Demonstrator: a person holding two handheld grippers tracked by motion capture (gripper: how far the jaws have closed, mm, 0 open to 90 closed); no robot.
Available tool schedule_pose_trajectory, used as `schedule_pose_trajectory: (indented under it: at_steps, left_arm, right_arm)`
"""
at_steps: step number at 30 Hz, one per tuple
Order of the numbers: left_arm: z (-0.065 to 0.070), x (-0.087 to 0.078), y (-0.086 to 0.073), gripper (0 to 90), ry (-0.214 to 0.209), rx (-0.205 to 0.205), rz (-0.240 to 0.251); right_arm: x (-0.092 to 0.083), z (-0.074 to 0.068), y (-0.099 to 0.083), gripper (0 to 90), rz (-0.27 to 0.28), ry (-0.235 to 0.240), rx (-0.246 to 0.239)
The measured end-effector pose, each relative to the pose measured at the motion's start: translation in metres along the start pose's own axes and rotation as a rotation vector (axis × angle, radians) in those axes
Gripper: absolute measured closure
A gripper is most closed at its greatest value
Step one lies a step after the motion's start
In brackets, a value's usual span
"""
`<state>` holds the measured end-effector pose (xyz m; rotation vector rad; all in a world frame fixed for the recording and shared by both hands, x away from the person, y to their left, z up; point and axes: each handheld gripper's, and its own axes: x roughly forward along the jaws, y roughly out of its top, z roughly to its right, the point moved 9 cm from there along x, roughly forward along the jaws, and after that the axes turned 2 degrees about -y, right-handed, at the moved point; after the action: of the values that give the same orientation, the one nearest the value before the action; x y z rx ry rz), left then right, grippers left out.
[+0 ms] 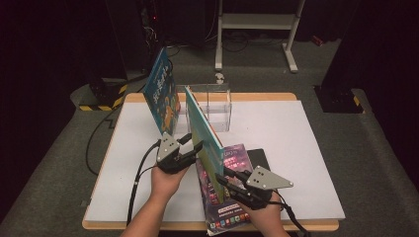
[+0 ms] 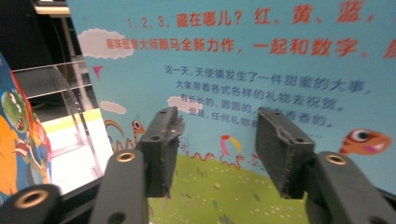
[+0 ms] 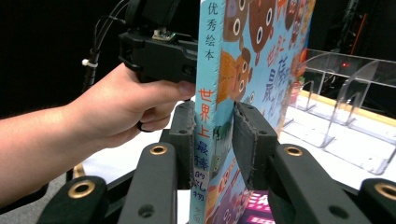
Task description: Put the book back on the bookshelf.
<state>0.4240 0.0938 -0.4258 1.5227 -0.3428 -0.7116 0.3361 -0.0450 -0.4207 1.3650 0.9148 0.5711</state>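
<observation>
Four books on table: one upright book (image 1: 202,136) clamped at spine by right gripper (image 1: 223,178); left gripper (image 1: 193,144) half open, empty, against its back cover; one leaning at clear rack (image 1: 217,106); two flat.

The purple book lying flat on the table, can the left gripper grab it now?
Probably not. The upright teal book, clamped by the right gripper, stands between the left gripper and the purple book.

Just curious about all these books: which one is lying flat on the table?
The purple book lies flat near the front edge; the book in the right gripper and the one in the clear rack stand upright.
</observation>
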Motion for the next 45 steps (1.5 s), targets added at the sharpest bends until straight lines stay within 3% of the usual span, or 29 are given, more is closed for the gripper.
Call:
schedule_pose_trajectory:
  at_steps: [2,7,9,12,15,18,21,24,25,27,32,36,39,40,42,45]
  left_arm:
    - [0.004,-0.009,0.001,42.2,-0.017,0.007,0.012]
    - [0.027,-0.047,0.006,27.9,-0.111,0.002,0.065]
    - [0.039,-0.061,0.009,24.0,-0.149,-0.018,0.094]
    - [0.060,-0.067,0.017,17.4,-0.210,-0.040,0.117]
    - [0.078,-0.064,0.025,15.6,-0.257,-0.054,0.119]
    - [0.088,-0.057,0.026,14.8,-0.248,-0.035,0.092]
    - [0.090,-0.053,0.024,15.4,-0.220,-0.056,0.069]
    - [0.085,-0.050,0.018,14.9,-0.149,-0.037,0.041]
    - [0.083,-0.050,0.016,15.4,-0.143,-0.035,0.034]
    - [0.080,-0.051,0.014,14.3,-0.159,-0.054,0.034]
    - [0.076,-0.055,0.014,14.5,-0.163,-0.047,0.029]
    - [0.076,-0.056,0.014,15.5,-0.153,-0.030,0.029]
    - [0.076,-0.058,0.013,17.2,-0.151,-0.017,0.022]
    - [0.075,-0.060,0.013,17.8,-0.150,-0.013,0.017]
    - [0.074,-0.062,0.013,19.9,-0.150,-0.007,0.008]
    - [0.070,-0.066,0.011,25.2,-0.149,-0.003,-0.008]
  right_arm:
    - [0.000,-0.002,-0.002,70.8,0.002,0.001,0.011]
    - [0.001,-0.010,-0.005,71.8,0.008,-0.036,-0.007]
    - [0.001,-0.011,-0.006,71.7,0.013,-0.039,0.001]
    - [0.002,-0.013,-0.008,71.6,0.018,-0.035,-0.004]
    - [0.002,-0.016,-0.010,71.1,0.017,-0.034,-0.005]
    - [0.003,-0.018,-0.012,70.5,0.024,-0.028,0.001]
    - [0.004,-0.022,-0.015,69.6,0.026,-0.015,0.003]
    - [0.006,-0.027,-0.017,68.8,0.027,0.004,0.000]
    - [0.007,-0.028,-0.018,68.3,0.028,0.011,0.005]
    - [0.008,-0.029,-0.019,67.6,0.025,0.022,0.004]
    - [-0.002,-0.029,-0.026,60.5,0.001,0.063,-0.003]
    - [-0.024,-0.011,-0.034,58.8,-0.001,0.002,0.003]
    - [-0.035,0.026,-0.032,59.2,-0.003,-0.125,0.003]
    - [-0.037,0.037,-0.032,59.2,0.000,-0.149,0.014]
    - [-0.044,0.067,-0.035,59.0,0.005,-0.240,0.064]
    - [-0.053,0.087,-0.042,59.1,0.035,-0.295,0.108]
